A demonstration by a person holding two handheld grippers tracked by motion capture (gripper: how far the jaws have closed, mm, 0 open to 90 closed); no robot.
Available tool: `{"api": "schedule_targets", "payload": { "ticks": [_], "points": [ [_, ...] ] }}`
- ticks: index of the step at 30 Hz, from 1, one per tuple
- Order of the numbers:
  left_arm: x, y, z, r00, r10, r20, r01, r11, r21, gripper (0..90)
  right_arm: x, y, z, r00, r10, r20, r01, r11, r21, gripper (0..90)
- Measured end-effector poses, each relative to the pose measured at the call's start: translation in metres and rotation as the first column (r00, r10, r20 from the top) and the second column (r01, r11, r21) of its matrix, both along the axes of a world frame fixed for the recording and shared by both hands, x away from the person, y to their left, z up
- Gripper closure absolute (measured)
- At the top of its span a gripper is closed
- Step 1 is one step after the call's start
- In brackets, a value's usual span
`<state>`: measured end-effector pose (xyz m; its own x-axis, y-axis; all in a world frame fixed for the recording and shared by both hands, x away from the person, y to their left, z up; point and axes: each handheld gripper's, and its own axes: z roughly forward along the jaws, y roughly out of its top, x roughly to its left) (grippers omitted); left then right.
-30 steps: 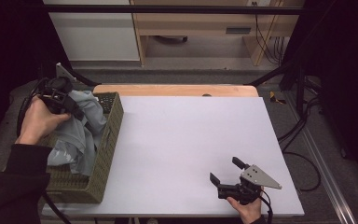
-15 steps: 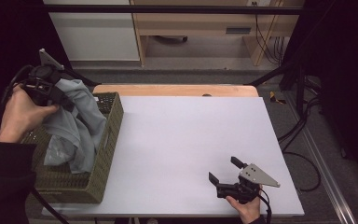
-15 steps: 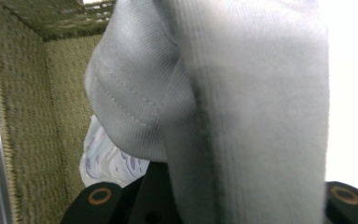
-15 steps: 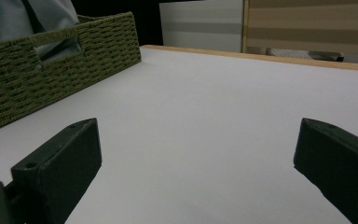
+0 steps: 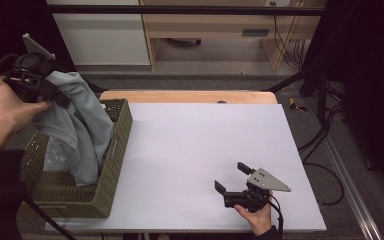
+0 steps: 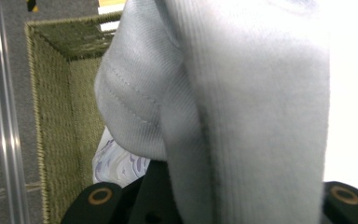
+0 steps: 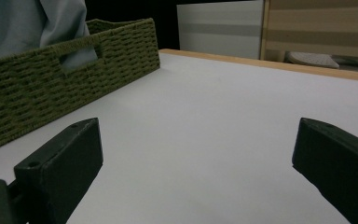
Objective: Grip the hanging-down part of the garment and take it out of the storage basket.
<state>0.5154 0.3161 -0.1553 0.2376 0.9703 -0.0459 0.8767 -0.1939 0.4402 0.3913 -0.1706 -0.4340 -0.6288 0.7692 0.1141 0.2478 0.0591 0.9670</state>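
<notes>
Left gripper pinched the grey garment, lifting it clear of the basket; right gripper rested spread on the table.

high view looks forward-down over table; left gripper view up close, right one low; all share basket.
</notes>
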Motion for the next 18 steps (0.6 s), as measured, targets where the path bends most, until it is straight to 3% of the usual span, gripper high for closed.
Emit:
{"api": "schedule_targets", "payload": {
  "ticks": [12, 13, 17, 18],
  "points": [
    [-0.003, -0.002, 0.015, 1.0, 0.002, 0.006, -0.002, 0.9999, 0.011, 83.2, 0.022, 0.041, 0.02, 0.9962, 0.087, 0.009, -0.087, 0.996, 0.017, 2.2],
    [-0.003, -0.002, 0.015, 1.0, -0.001, 0.004, 0.001, 0.9999, 0.013, 83.1, 0.027, 0.054, 0.022, 0.9941, 0.109, 0.002, -0.109, 0.994, 0.022, 2.3],
    [-0.003, -0.002, 0.017, 1.0, 0.0, 0.006, 0.0, 0.9999, 0.015, 83.2, 0.035, 0.071, 0.026, 0.9905, 0.138, -0.002, -0.138, 0.99, 0.036, 2.5],
    [-0.004, -0.001, 0.017, 1.0, -0.001, 0.006, 0.001, 0.9999, 0.015, 83.1, 0.04, 0.083, 0.03, 0.9887, 0.15, -0.001, -0.15, 0.987, 0.05, 3.0]
  ]
}}
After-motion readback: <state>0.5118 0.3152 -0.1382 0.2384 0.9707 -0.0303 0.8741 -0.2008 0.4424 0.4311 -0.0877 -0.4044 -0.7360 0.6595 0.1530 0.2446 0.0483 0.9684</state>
